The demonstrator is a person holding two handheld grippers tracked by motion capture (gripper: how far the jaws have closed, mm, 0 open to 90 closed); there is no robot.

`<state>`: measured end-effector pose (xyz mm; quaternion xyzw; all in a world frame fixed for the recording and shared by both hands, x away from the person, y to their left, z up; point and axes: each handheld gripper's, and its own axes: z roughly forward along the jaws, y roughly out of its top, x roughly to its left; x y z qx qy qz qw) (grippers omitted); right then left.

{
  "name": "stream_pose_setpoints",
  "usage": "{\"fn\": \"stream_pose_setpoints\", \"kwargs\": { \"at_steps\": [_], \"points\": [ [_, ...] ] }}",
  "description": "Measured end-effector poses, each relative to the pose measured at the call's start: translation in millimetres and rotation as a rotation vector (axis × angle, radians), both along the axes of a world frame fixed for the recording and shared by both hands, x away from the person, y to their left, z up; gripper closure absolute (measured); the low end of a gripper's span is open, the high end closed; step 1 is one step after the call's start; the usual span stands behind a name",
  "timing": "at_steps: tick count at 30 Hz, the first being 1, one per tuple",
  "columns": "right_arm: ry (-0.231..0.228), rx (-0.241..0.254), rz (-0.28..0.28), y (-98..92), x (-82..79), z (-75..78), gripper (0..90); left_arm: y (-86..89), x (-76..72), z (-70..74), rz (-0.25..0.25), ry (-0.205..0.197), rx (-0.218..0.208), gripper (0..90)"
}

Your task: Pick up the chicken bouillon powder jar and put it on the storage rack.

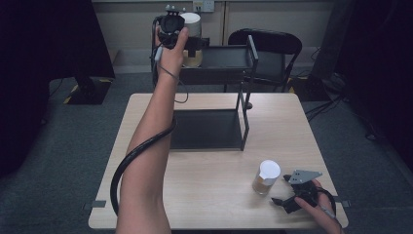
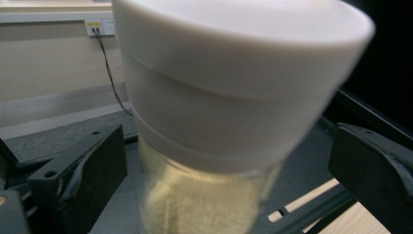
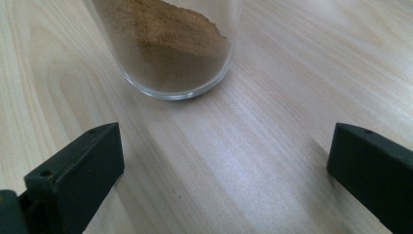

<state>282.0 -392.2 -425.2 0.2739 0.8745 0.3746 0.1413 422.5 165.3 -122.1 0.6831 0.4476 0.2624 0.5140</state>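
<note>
white-lidded jar [image 2: 229, 122] — between open left gripper [image 2: 229, 165] jaws | untouched

L arm stretched far fwd and up, forearm long and nearly straight, hand wrapped round the left gripper [image 1: 171, 24] at the far end; its cable loops down beside the forearm. Its 2 jaws stand wide apart, pads pressing on nothing. R hand low and near, holding the right gripper [image 1: 280, 201] pointed left, jaws also spread wide, nothing between them.
</note>
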Motion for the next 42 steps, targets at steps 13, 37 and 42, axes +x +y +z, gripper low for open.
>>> {"fn": "stream_pose_setpoints", "kwargs": {
  "at_steps": [13, 37, 42],
  "points": [
    [-0.001, 0.001, -0.006, 0.4, -1.2, -0.2, 0.0, 17.4, -25.8, -22.9, -0.048, -0.036, -0.012, 0.7],
    [-0.003, 0.0, -0.008, 0.6, -1.7, -0.3, 0.0, 27.3, -51.1, -62.3, -0.09, -0.026, -0.026, 0.7],
    [-0.002, 0.001, -0.009, 0.7, -1.8, -0.4, 0.0, 30.7, -54.5, -72.5, -0.097, -0.024, -0.032, 0.8]
  ]
}}
